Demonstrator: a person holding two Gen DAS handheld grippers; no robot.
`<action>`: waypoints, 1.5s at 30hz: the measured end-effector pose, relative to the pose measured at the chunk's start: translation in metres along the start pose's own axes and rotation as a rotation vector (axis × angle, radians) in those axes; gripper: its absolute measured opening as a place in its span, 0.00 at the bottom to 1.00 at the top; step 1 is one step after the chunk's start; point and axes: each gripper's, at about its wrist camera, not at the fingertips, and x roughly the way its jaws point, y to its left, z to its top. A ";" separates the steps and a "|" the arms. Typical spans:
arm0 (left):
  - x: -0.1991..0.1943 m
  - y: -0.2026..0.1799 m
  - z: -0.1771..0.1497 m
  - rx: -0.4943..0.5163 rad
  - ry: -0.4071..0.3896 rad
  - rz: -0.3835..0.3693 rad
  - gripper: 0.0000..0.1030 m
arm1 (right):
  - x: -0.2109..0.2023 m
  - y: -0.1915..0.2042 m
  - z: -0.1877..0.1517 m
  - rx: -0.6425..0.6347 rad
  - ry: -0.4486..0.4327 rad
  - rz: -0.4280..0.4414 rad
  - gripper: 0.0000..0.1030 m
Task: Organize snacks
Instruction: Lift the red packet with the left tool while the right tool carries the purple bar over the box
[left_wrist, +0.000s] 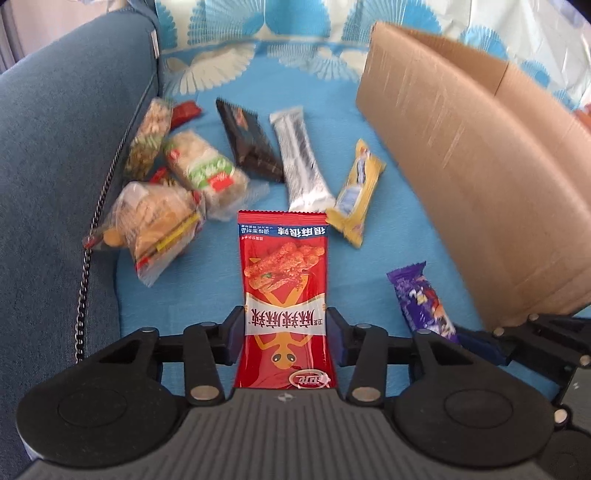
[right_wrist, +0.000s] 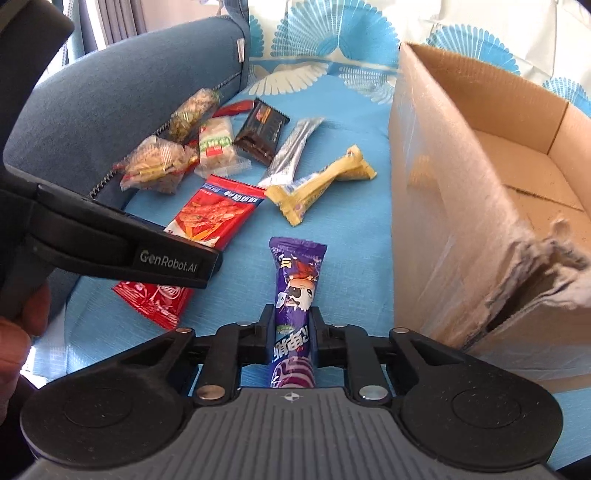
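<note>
A red spicy-snack packet (left_wrist: 283, 280) sits upright between my left gripper (left_wrist: 286, 332) pads, which press on its two edges. In the right wrist view the same red packet (right_wrist: 218, 214) shows under one left finger (right_wrist: 170, 258). My right gripper (right_wrist: 293, 332) is shut on a slim purple snack packet (right_wrist: 295, 291) that points away along the fingers. That purple packet (left_wrist: 424, 302) also appears at the lower right of the left wrist view. An open cardboard box (right_wrist: 461, 221) stands just right of both grippers; its side wall (left_wrist: 461, 166) fills the right.
Loose snacks lie on the blue patterned cloth (left_wrist: 388, 240): a yellow packet (left_wrist: 356, 192), a silver bar (left_wrist: 301, 158), a black packet (left_wrist: 247, 140) and clear cracker bags (left_wrist: 159, 225). A blue sofa arm (left_wrist: 55, 166) with a metal chain (left_wrist: 85, 280) borders the left.
</note>
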 end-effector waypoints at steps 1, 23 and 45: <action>-0.004 0.001 0.000 -0.009 -0.021 -0.007 0.48 | -0.003 0.000 0.000 -0.002 -0.010 0.004 0.17; -0.101 0.022 0.001 -0.271 -0.416 -0.059 0.48 | -0.099 -0.024 0.010 -0.004 -0.384 0.068 0.16; -0.109 -0.066 0.039 -0.075 -0.467 -0.119 0.48 | -0.137 -0.196 0.069 0.192 -0.528 -0.157 0.16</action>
